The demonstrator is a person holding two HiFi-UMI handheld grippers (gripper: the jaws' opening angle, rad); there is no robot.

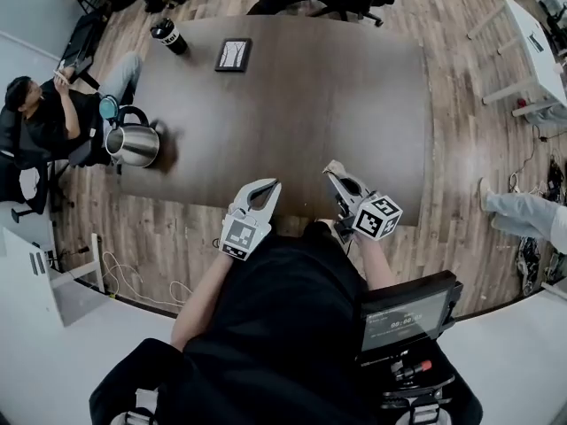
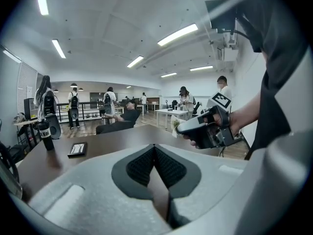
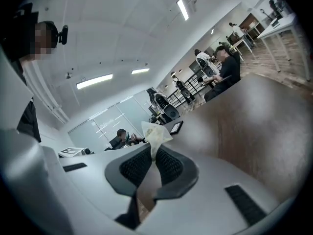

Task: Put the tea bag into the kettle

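One tea bag (image 3: 155, 132) gripped in the right claw (image 1: 334, 172); one kettle (image 1: 133, 144) well apart to its left.
Head view: the kettle stood upright on the surface (image 1: 292, 87), left of and ahead of both claws; the left claw (image 1: 268, 187) was nearer it. Left gripper view: the left claw was closed on nothing. Right gripper view: the right claw pinched the tea bag, long axis running out past the tips.

left claw (image 2: 154, 150) jaws pressed together, empty, facing the brown table (image 2: 105, 140); right claw (image 2: 181, 128) pinches a pale tea bag (image 2: 174, 123).
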